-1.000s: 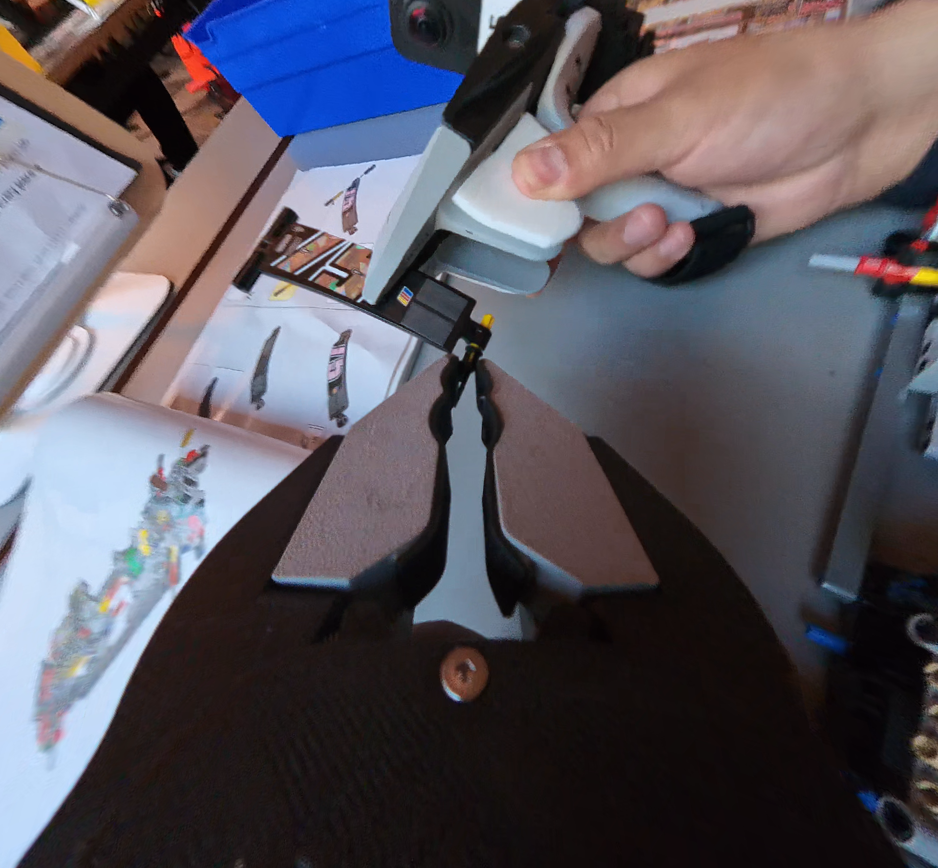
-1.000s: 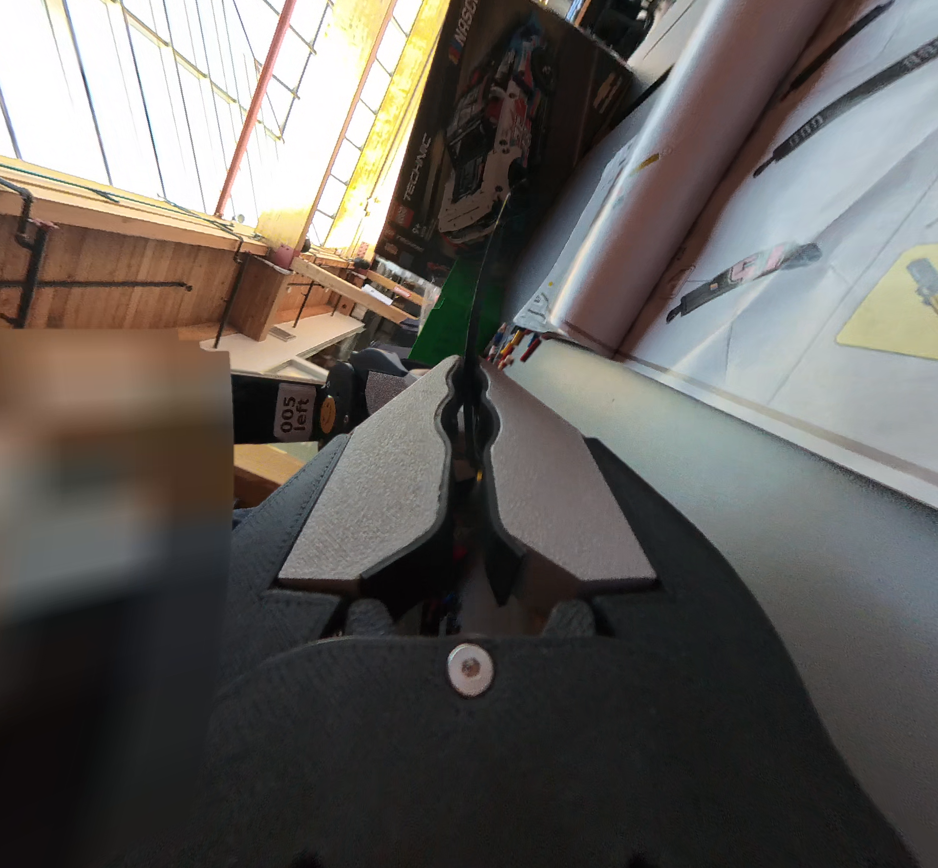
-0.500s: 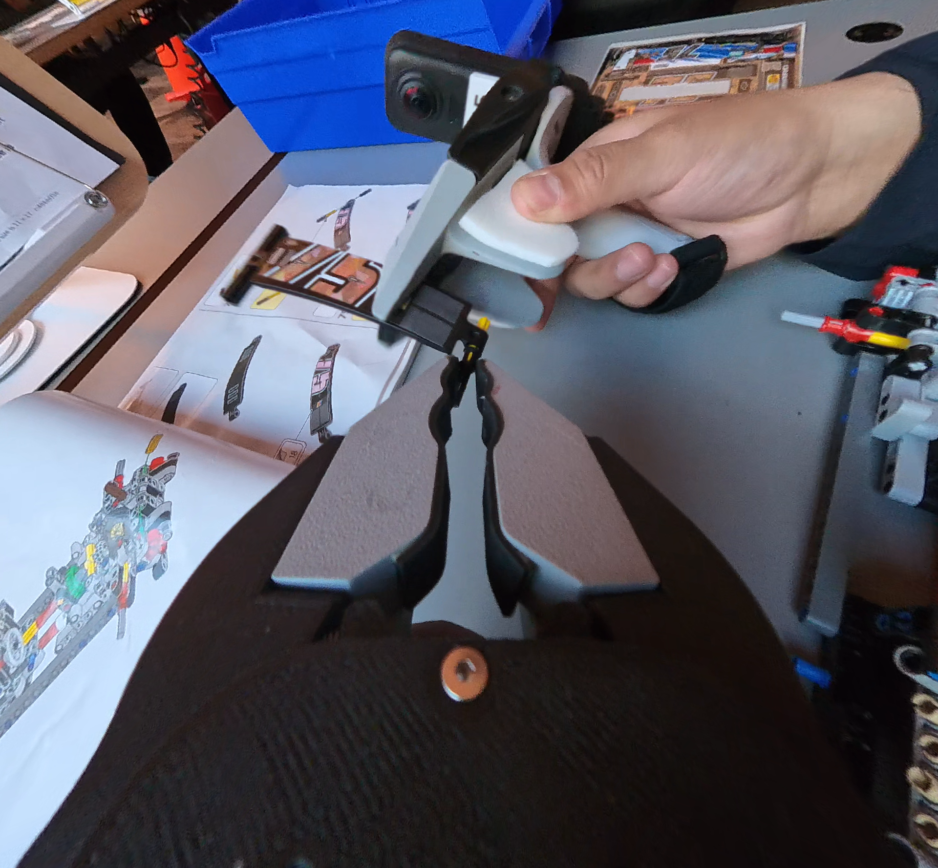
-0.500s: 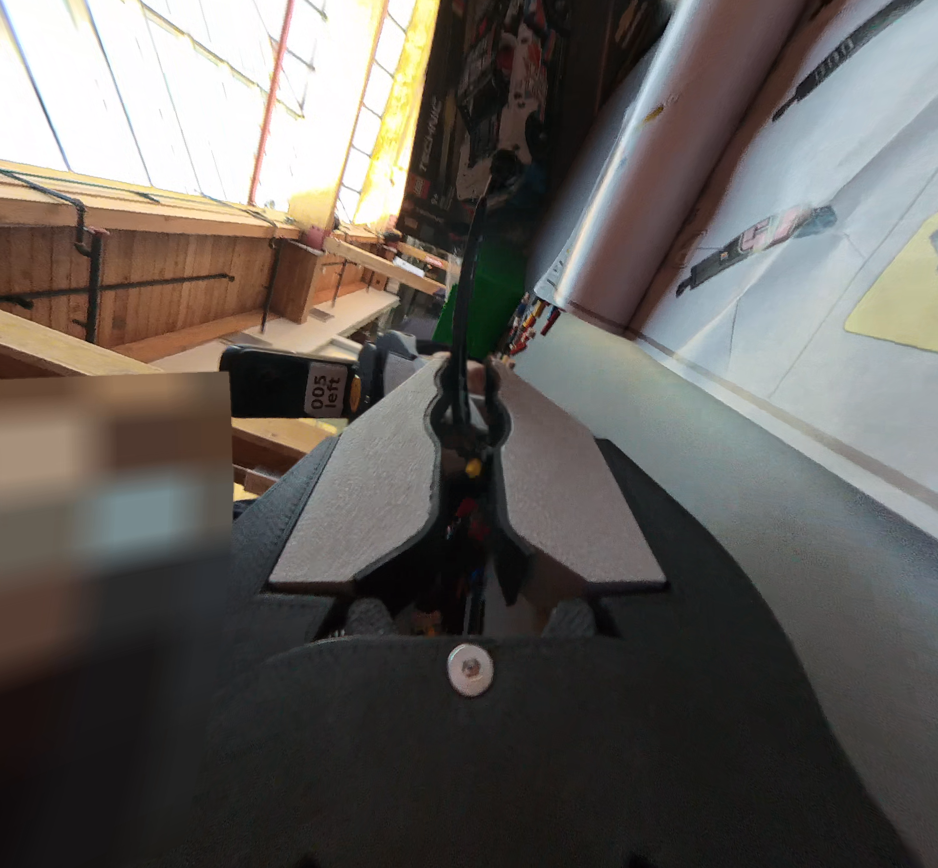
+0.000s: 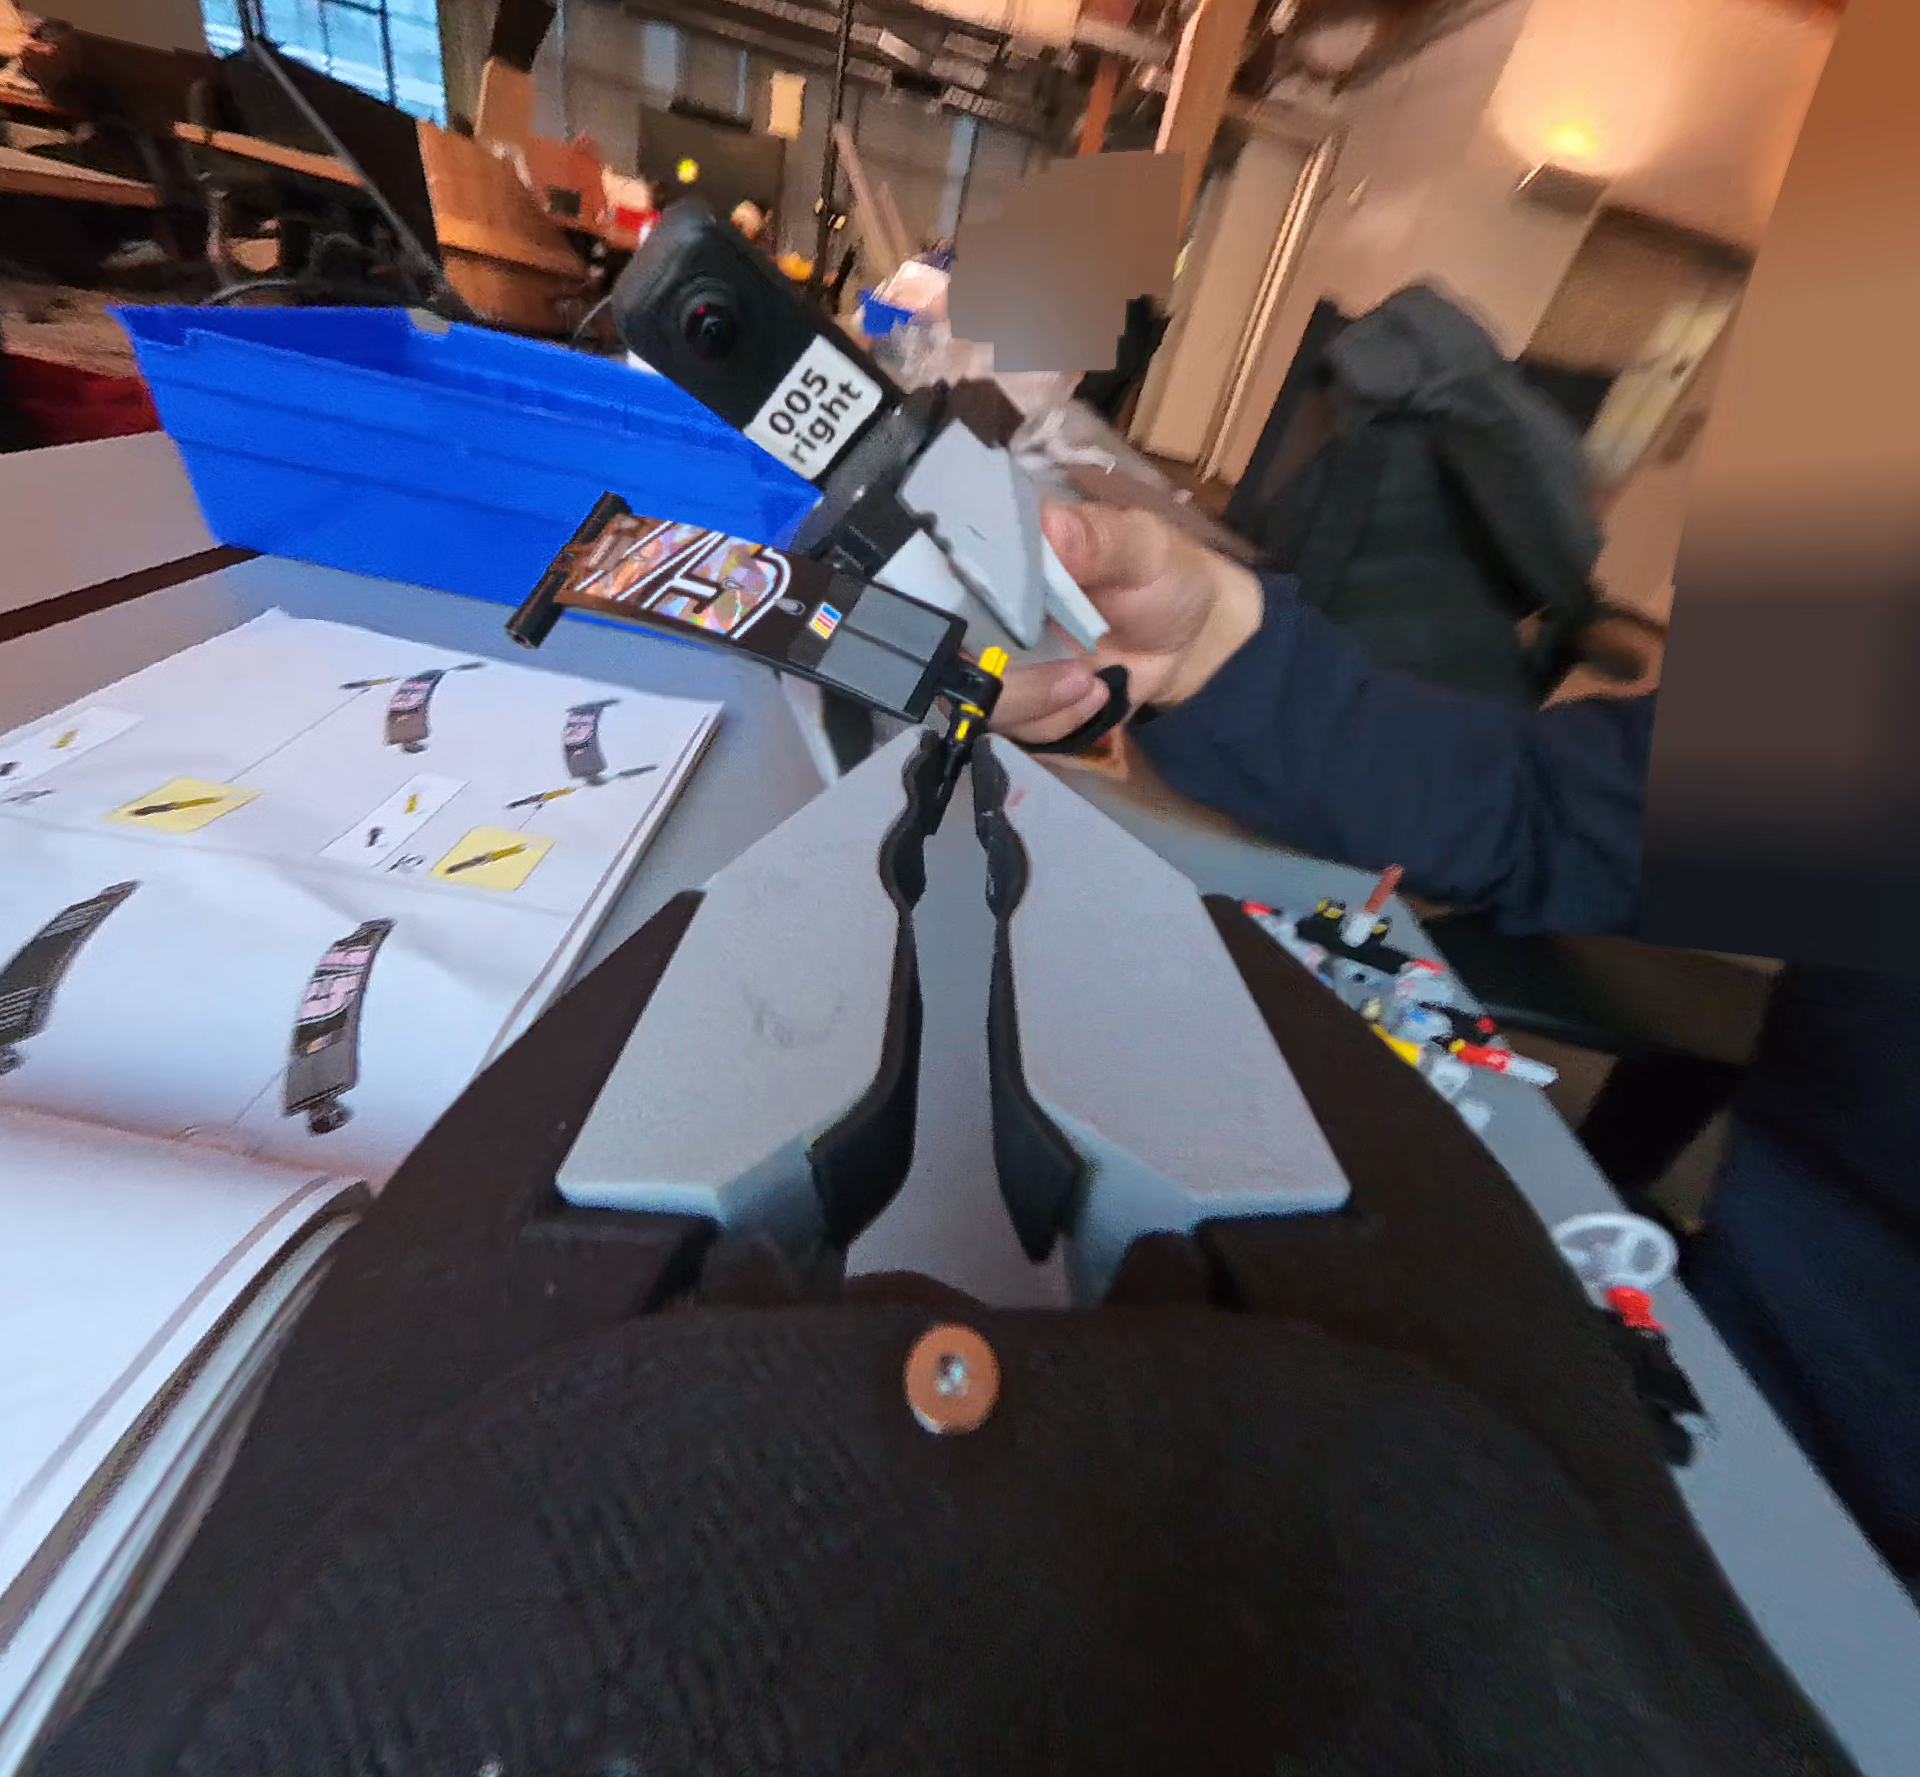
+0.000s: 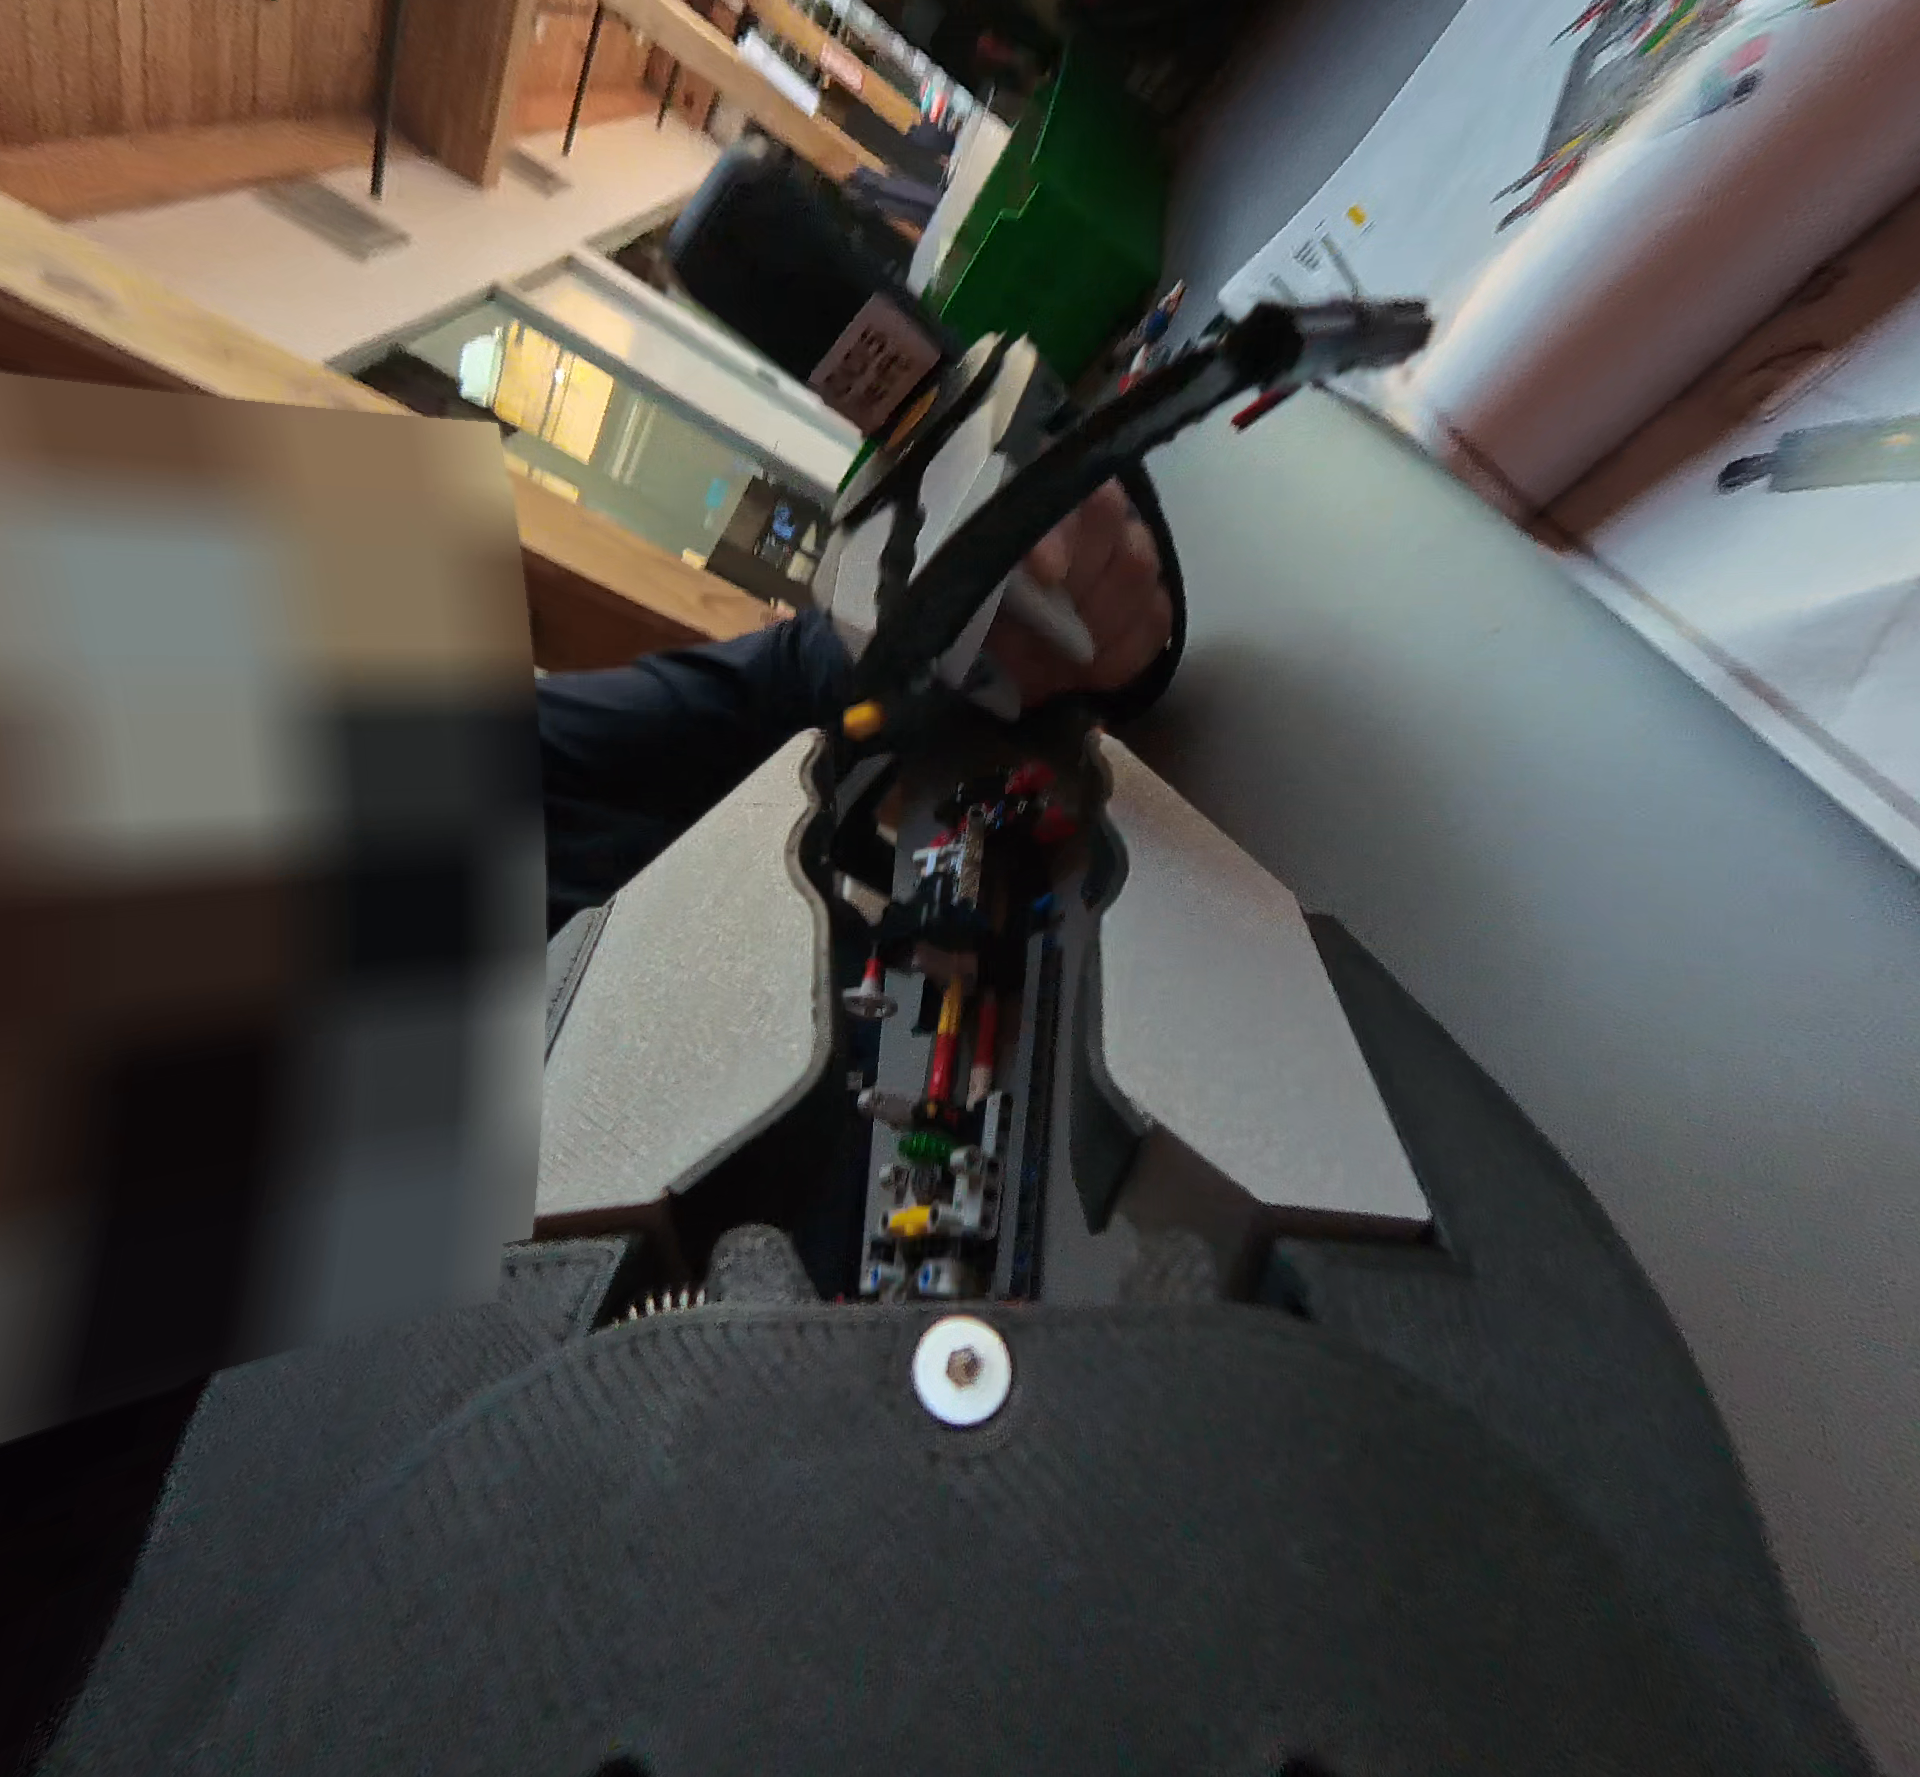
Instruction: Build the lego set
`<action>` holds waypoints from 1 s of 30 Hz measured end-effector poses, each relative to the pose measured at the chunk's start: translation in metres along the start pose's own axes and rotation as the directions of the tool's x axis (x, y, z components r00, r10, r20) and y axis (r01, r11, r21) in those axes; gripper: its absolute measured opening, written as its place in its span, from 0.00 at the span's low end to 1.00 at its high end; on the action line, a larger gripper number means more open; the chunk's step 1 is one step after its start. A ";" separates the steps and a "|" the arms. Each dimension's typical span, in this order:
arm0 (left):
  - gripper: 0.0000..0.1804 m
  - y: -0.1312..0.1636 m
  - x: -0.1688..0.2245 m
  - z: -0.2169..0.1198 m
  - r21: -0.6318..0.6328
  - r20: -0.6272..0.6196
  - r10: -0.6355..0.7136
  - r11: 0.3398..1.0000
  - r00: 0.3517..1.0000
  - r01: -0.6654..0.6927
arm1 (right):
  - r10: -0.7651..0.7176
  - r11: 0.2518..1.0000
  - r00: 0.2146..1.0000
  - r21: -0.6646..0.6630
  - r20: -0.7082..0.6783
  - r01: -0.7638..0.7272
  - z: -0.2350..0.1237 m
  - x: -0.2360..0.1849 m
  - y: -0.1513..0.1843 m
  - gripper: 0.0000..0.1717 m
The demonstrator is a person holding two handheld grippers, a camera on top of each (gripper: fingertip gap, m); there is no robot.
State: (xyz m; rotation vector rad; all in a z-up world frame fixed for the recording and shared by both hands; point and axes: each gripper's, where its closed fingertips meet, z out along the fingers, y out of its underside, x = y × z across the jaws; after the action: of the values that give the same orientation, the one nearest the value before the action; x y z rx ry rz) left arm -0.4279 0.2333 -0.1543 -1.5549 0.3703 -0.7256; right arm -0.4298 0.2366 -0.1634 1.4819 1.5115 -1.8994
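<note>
My left gripper (image 5: 951,769) is shut on a small black and yellow pin piece (image 5: 966,719) at one end of a long black panel with a shiny sticker (image 5: 727,600). It holds the panel in the air over the grey table (image 5: 748,792). My right gripper (image 6: 961,761) is open, and the panel's end (image 6: 1039,501) stands just ahead of its fingertips without being pressed by either pad. In the left wrist view the right gripper's camera (image 5: 717,325) shows just behind the panel.
An open instruction booklet (image 5: 312,844) lies at the left, with a blue bin (image 5: 416,439) behind it. Loose toy parts (image 5: 1403,1010) lie at the right. A half-built model (image 6: 956,1052) lies below my right gripper. A green bin (image 6: 1049,200) stands farther off.
My right gripper was shut on the panel's edge; its jaws have opened wide and let it go. My left gripper has tilted upward, still holding the pin end.
</note>
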 end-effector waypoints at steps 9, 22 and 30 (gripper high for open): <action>0.02 -0.024 -0.011 -0.036 0.167 -0.024 -0.190 0.967 0.982 0.191 | -0.446 0.895 0.866 -0.115 -0.225 0.431 -0.003 -0.016 -0.005 0.17; 0.02 -0.077 0.052 -0.125 0.348 0.424 0.072 0.908 0.903 -0.236 | -0.517 0.856 0.837 -0.072 -0.180 0.512 0.127 -0.112 -0.044 0.10; 0.02 -0.075 0.096 -0.185 0.248 0.591 0.124 0.912 0.797 -0.326 | -0.579 0.815 0.803 -0.146 -0.143 0.561 0.196 -0.134 -0.023 0.03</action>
State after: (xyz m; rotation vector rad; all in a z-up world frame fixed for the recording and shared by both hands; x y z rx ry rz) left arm -0.4894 0.0410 -0.0628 -1.2877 -0.0198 -0.0997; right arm -0.4927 0.0333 -0.0556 1.2705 2.3153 -1.9840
